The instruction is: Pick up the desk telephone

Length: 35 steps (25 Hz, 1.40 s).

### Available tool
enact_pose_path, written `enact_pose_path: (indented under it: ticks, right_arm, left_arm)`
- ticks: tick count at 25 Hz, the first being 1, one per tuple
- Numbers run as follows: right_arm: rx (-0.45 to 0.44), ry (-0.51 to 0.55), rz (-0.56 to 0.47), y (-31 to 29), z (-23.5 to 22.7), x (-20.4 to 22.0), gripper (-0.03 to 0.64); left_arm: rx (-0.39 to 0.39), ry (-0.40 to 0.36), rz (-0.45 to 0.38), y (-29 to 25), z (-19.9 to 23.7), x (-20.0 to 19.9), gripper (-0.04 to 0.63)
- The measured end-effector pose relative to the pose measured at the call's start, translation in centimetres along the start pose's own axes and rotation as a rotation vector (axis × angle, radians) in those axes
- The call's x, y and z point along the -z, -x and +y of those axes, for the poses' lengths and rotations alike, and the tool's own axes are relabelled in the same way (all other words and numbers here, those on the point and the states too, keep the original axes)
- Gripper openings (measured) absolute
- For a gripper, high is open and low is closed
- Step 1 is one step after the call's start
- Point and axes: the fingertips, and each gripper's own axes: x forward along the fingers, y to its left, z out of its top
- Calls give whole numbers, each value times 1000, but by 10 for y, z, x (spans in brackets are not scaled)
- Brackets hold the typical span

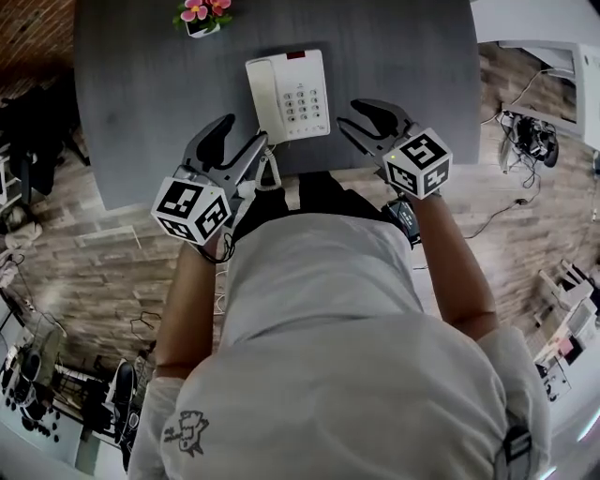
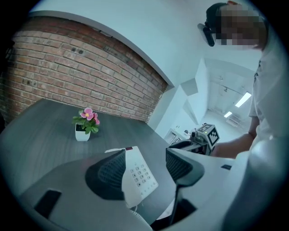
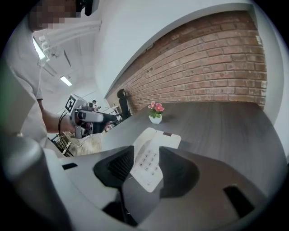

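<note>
Near the desk telephone (image 1: 288,96), left tool (image 1: 244,132) and right tool (image 1: 350,113) spread, empty

Left tongs (image 1: 242,133) and right tongs (image 1: 356,114) side by side, both pointing forward, tilted downward, jaws of each standing apart

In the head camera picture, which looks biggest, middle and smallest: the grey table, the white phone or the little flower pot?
1. Table, by far largest.
2. Phone.
3. Flower pot, smallest, though partly cut off at the top edge.
</note>
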Motion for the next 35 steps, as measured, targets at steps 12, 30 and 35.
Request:
enact_pose_path:
  ticks: [12,30,35]
  right_arm:
    - [-36,-96,108,-48,-39,53,178]
    - [-133,-331,162,-99,-62,95,160]
    - [-187,-338,159,-102,-56,93,119]
  left_arm:
    - [-60,50,161,-46,52,78,322]
    - [108,187,212,-95,79,117,354]
    - [158,249,205,-102,79,120,372]
